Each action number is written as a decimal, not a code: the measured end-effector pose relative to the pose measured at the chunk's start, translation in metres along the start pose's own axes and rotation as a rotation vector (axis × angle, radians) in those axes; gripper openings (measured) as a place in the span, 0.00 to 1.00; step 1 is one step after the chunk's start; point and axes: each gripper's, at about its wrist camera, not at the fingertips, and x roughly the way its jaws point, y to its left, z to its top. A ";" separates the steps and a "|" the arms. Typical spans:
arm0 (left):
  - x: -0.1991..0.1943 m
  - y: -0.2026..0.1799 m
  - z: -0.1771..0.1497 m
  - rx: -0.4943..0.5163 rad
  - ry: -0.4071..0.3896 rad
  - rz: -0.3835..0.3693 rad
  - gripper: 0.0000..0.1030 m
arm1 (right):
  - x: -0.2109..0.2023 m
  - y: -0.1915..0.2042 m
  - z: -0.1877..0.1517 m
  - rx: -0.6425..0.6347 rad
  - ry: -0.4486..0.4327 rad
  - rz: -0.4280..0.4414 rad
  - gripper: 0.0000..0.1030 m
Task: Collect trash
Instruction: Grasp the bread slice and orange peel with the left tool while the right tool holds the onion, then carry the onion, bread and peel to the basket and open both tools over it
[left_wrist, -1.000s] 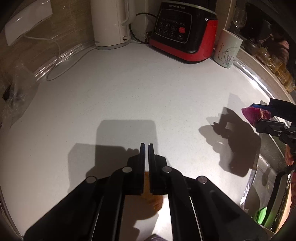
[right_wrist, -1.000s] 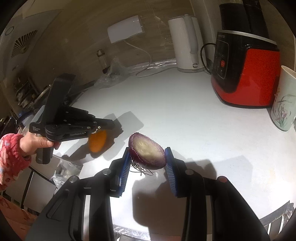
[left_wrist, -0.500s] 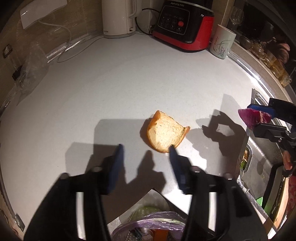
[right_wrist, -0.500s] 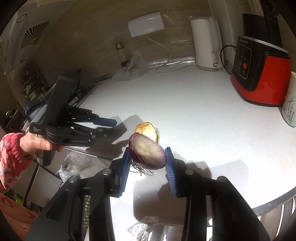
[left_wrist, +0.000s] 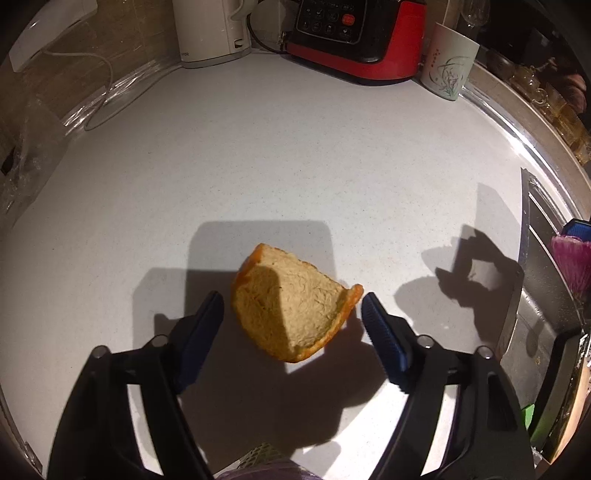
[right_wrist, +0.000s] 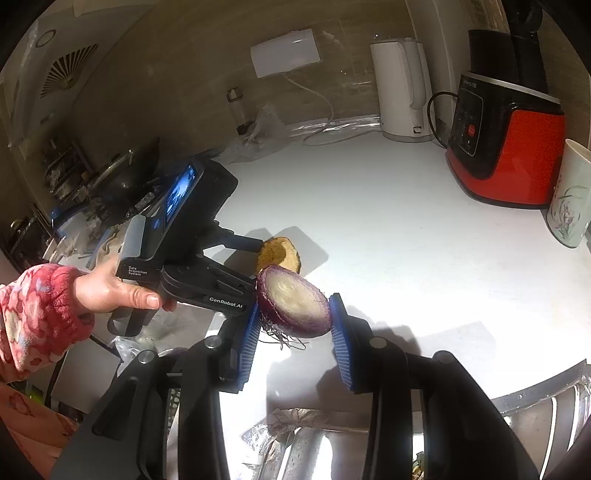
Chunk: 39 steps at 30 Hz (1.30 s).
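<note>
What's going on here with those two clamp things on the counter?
A person is clearing kitchen scraps off a white counter with two handheld grippers. The right gripper grips a cut piece of red onion. The left gripper stands open around an orange peel lying on the counter; its jaws have just been closing and do not press it yet.

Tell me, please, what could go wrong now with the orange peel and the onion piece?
The left gripper is open around the orange peel, pads not pressing; the curved peel might slide away as they close. The right gripper pinches the onion piece only at its edges, over the counter edge, so it could drop.
</note>
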 end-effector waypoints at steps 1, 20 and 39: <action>0.001 0.001 0.001 -0.003 0.001 0.010 0.55 | 0.000 -0.001 0.000 0.000 0.001 0.002 0.36; -0.031 0.001 -0.002 0.049 -0.082 0.008 0.15 | 0.002 0.006 -0.001 -0.010 0.007 -0.002 0.36; -0.152 0.020 -0.190 -0.008 -0.069 -0.042 0.16 | -0.013 0.141 -0.049 -0.044 0.072 0.033 0.36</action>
